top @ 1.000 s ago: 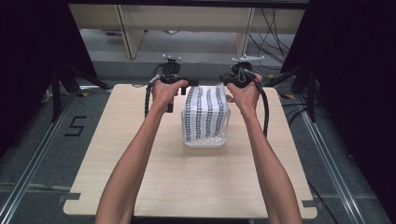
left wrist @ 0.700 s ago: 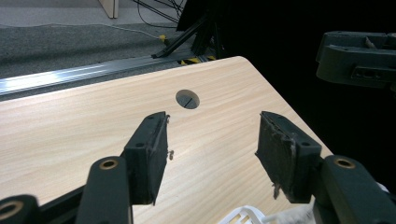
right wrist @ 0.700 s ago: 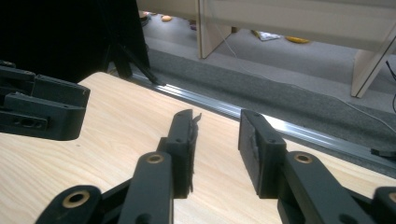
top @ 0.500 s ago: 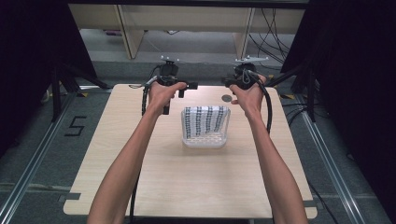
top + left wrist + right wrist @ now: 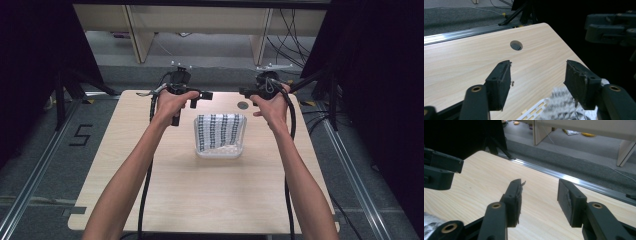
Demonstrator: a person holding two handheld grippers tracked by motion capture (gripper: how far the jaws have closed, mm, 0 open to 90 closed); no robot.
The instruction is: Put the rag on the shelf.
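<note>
A black-and-white patterned cloth (image 5: 220, 131) lies slumped in a white slotted basket (image 5: 218, 152) at the middle of the wooden table (image 5: 150, 170). My left gripper (image 5: 202, 95) hovers just behind the basket's left corner. In the left gripper view it (image 5: 536, 82) is open and holds nothing, with the cloth (image 5: 564, 107) and the basket rim (image 5: 534, 111) below its jaws. My right gripper (image 5: 246, 91) hovers behind the basket's right corner. In the right gripper view it (image 5: 539, 195) is also open and holds nothing, above bare table, with a bit of cloth (image 5: 429, 222) at the bottom left.
A round cable hole (image 5: 243, 105) is in the table near the back edge, close to the right gripper. Wooden furniture legs (image 5: 138, 32) and cables (image 5: 295, 30) are on the floor behind the table. Dark stands flank both sides.
A second ago both grippers held the cloth up, stretched above the basket. They have let go, the cloth has dropped into the basket, and the grippers have drawn apart, open.
</note>
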